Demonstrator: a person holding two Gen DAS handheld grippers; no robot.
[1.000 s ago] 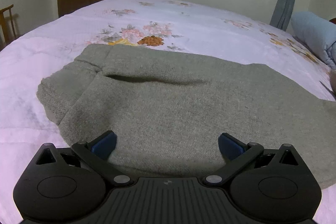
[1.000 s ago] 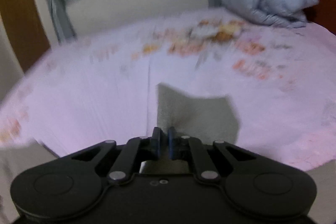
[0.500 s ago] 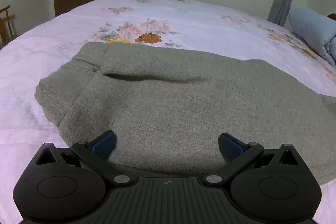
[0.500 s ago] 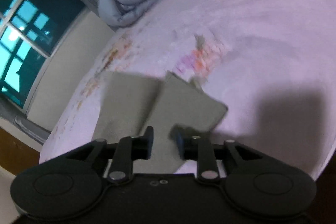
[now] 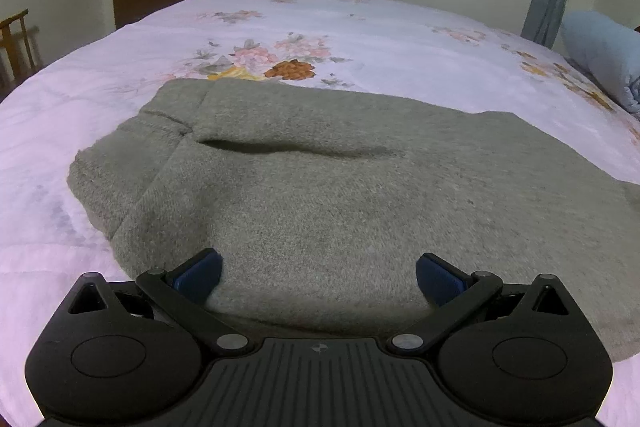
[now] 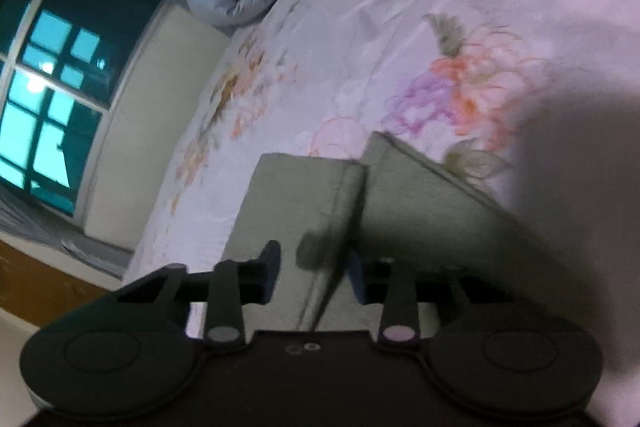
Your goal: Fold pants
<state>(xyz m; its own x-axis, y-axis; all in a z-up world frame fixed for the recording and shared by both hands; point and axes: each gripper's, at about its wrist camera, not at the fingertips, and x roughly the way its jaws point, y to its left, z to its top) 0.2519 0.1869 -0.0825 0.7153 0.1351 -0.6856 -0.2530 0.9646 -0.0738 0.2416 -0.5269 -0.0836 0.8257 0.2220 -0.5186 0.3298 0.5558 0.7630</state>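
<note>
Lying flat on the floral pink bed [image 5: 400,39], the grey woolly pants [image 5: 340,187] sit under the left gripper [image 5: 319,273], jaws wide apart; the right gripper [image 6: 312,267] jaws are closing, nearly together, over the leg ends, unclamped.

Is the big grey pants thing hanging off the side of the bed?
No, the grey pants lie spread flat on top of the flowery bedspread, with bedspread showing all around their far edges.
</note>
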